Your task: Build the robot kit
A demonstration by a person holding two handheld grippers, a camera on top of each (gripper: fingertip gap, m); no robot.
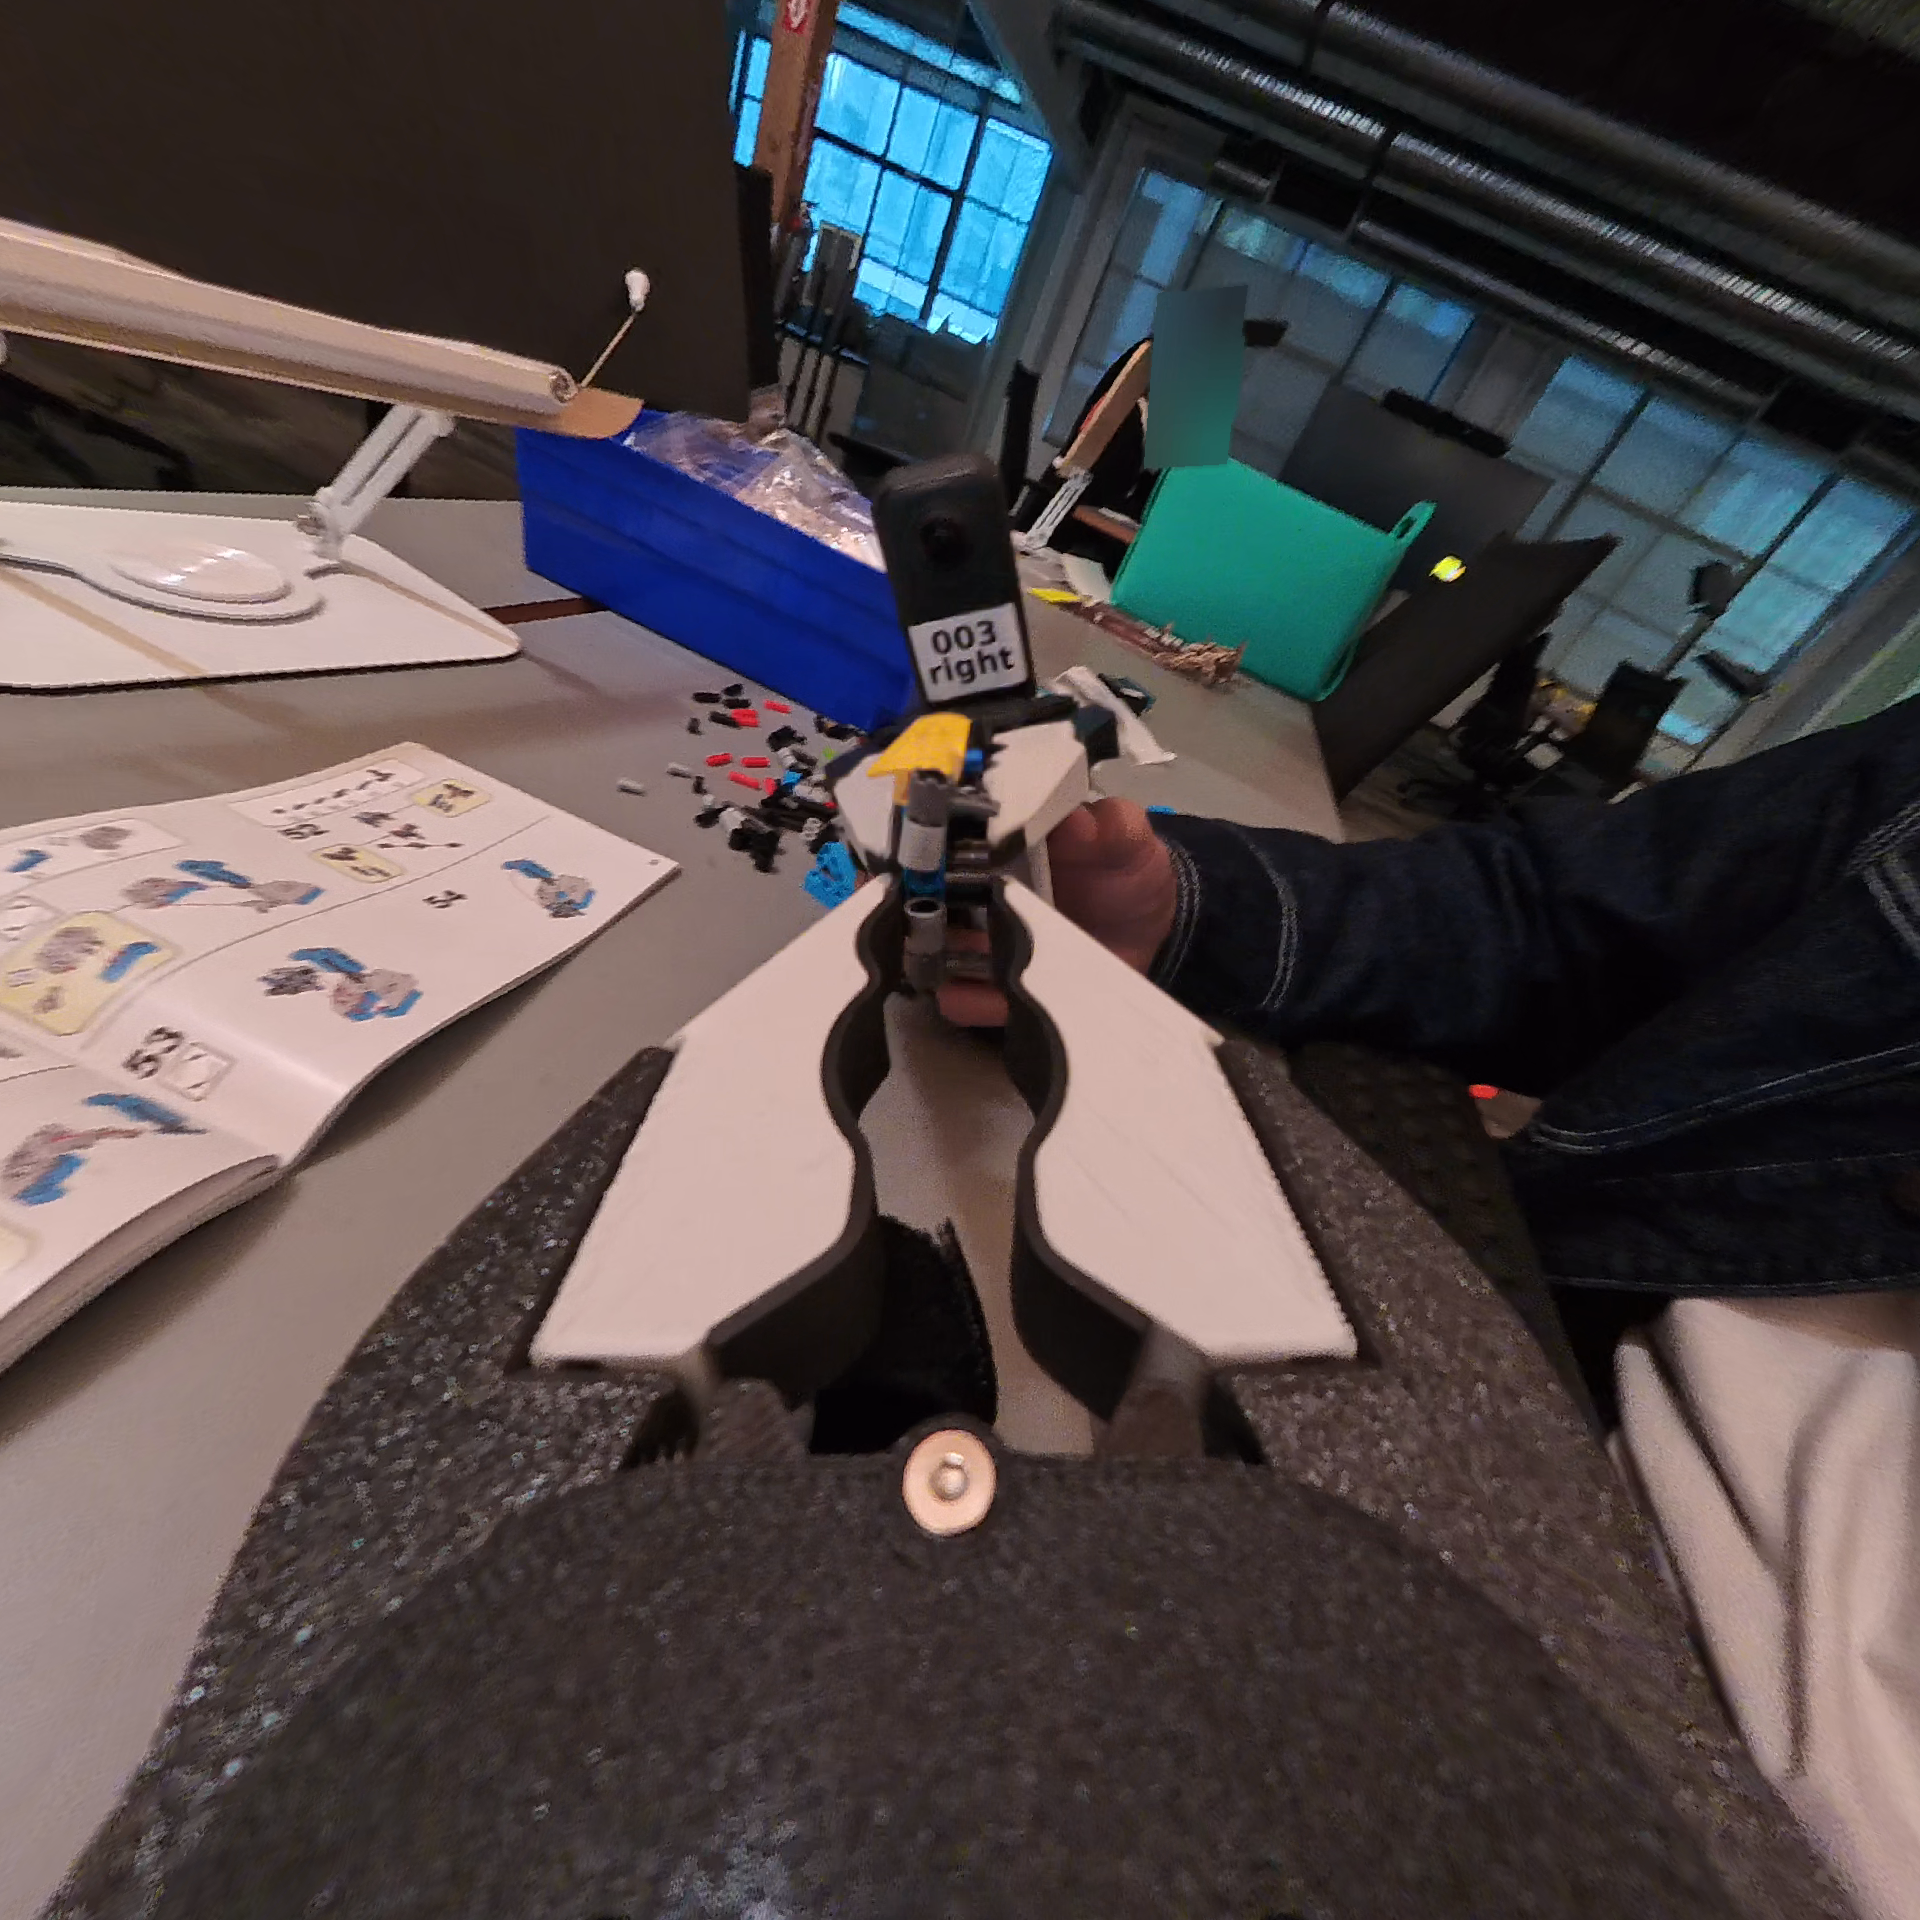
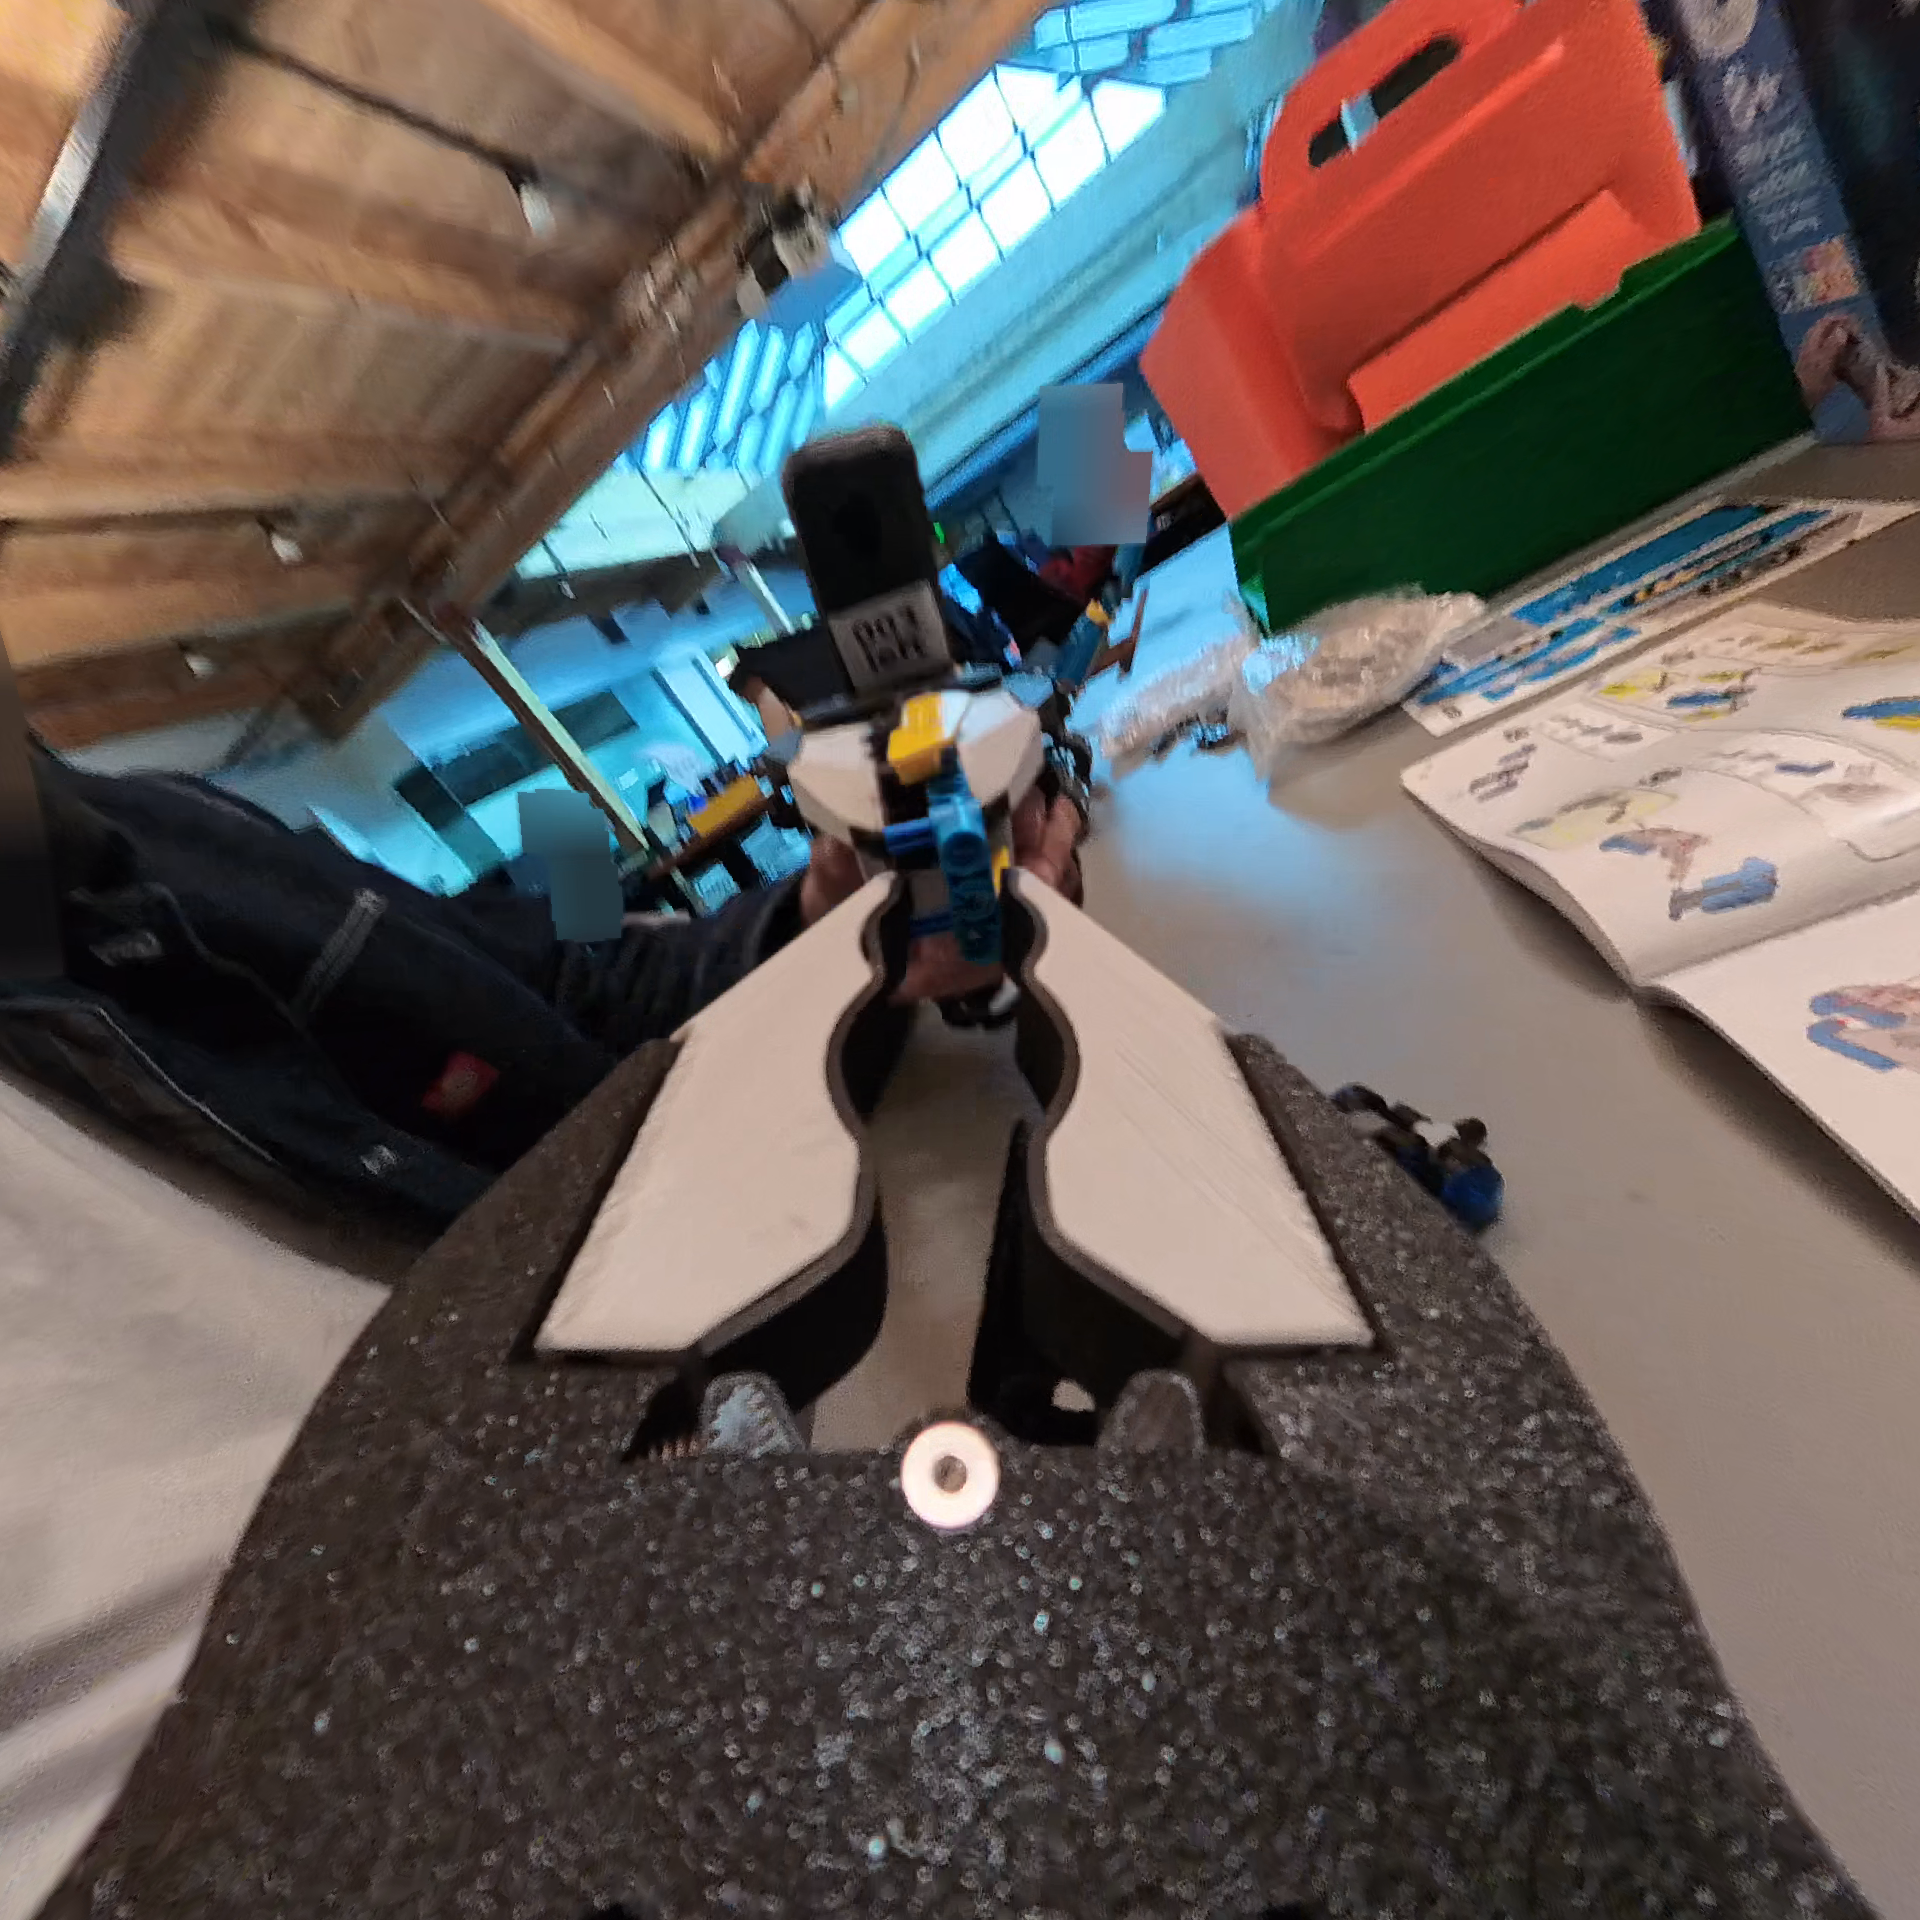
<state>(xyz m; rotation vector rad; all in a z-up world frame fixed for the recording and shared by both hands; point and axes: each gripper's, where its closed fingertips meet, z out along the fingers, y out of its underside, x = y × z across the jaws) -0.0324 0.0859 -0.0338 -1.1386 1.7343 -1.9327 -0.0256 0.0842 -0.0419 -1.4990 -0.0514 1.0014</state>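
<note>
The left gripper [image 1: 940, 914], with its white fingers lined in black, is clamped at the tips on a small brick assembly of grey, blue and yellow plastic pieces [image 1: 928, 831], held up off the grey table [image 1: 582, 1049]. The right gripper [image 2: 951, 914], of the same white and black make, faces it tip to tip and is closed on the other side of that same assembly, where a bright blue beam with holes [image 2: 961, 868] and a yellow piece show between its fingers. So the assembly sits pinched between both pairs of tips, above the table.

Just behind the right gripper's far end in the left wrist view, a hand [image 1: 1107, 883] in a dark blue denim sleeve [image 1: 1455, 935] grips the handle, with a black camera bearing a white label [image 1: 951, 566] standing upright on top. To the left of the left gripper an open instruction booklet with printed build steps [image 1: 270, 966] lies flat on the table. Beyond the tips, a scatter of small black, red and grey loose pieces [image 1: 758, 774] lies on the table, with a blue plastic bin holding clear bags [image 1: 707, 561] behind it. Right of the right gripper a small dark and blue sub-build [image 2: 1439, 1153] lies near, and farther off are clear plastic bags [image 2: 1340, 655], a green bin [image 2: 1527, 457] and an orange case with a handle [image 2: 1423, 229]
</note>
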